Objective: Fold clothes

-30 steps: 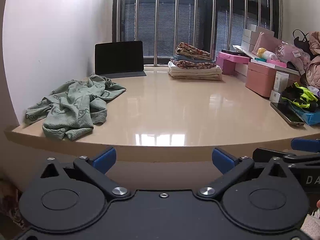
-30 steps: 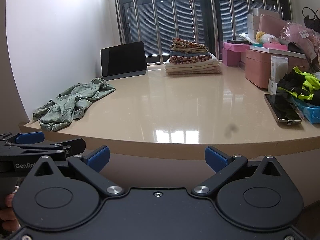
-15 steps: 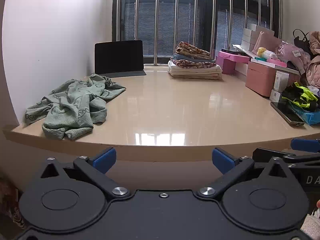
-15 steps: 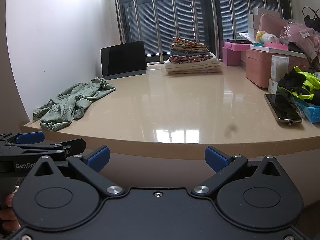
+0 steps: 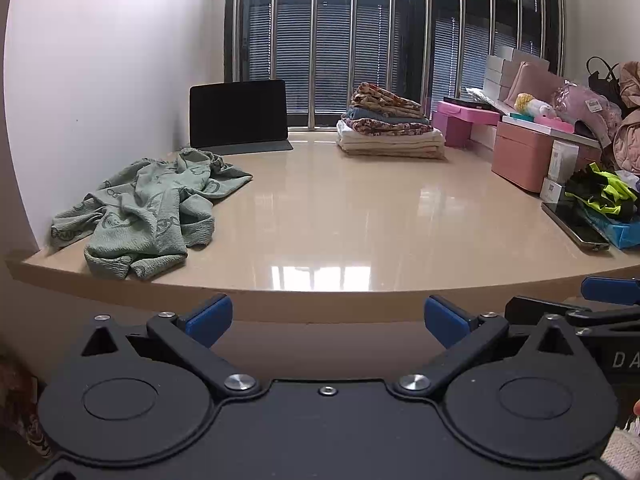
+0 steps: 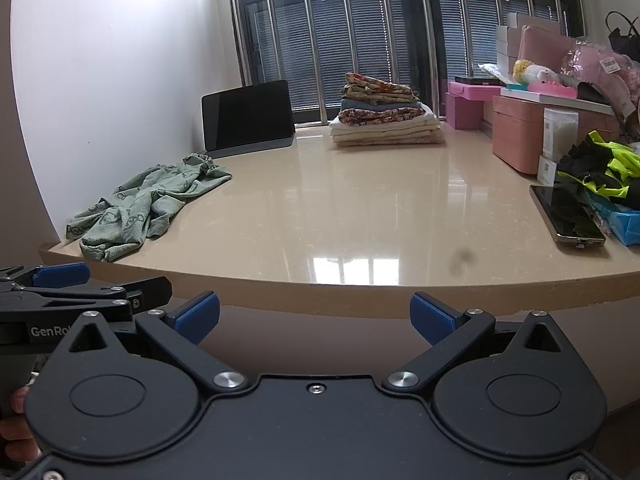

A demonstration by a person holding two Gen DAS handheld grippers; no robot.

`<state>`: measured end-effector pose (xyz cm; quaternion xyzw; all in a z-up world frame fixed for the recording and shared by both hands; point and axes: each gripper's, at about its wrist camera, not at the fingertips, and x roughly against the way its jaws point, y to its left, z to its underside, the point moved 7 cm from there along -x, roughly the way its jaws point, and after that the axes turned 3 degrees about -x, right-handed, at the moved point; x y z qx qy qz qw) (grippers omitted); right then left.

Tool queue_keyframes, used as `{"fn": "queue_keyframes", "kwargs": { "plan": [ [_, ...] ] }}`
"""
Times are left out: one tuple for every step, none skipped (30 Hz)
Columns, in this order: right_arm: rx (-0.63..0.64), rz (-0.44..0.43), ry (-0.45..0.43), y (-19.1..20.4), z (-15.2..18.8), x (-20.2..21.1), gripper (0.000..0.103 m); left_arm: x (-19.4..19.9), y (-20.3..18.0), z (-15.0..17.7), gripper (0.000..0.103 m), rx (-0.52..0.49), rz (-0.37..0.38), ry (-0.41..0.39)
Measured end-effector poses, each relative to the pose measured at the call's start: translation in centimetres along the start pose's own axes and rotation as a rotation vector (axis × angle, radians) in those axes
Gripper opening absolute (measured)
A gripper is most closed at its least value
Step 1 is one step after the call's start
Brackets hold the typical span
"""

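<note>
A crumpled green patterned garment [image 5: 148, 212] [image 6: 148, 208] lies on the left side of the beige table [image 5: 340, 232] [image 6: 340, 216], close to the wall and the front edge. At the back by the window sits a stack of folded clothes [image 5: 390, 128] [image 6: 384, 116]. My left gripper [image 5: 328, 318] is open, held below the table's front edge, with nothing between its blue pads. My right gripper [image 6: 314, 316] is open too, empty, at the same height off the table. Each gripper shows at the edge of the other's view.
A dark tablet [image 5: 238, 116] stands propped at the back left. Pink boxes [image 5: 520, 156], a phone [image 5: 576, 226] [image 6: 566, 216], a black and neon-yellow garment [image 5: 604, 194] and a blue packet crowd the right side. Barred window behind. A hand holds the left gripper's handle [image 6: 16, 412].
</note>
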<state>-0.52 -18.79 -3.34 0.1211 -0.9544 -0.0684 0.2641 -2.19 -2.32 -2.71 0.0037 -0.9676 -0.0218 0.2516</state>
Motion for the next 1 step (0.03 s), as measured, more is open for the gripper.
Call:
{"fn": "queue_keyframes", "kwargs": {
  "plan": [
    [0.0,0.0,0.001,0.01,0.01,-0.03,0.102,0.0,-0.01,0.01,0.103,0.0,-0.001,0.0]
  ]
}}
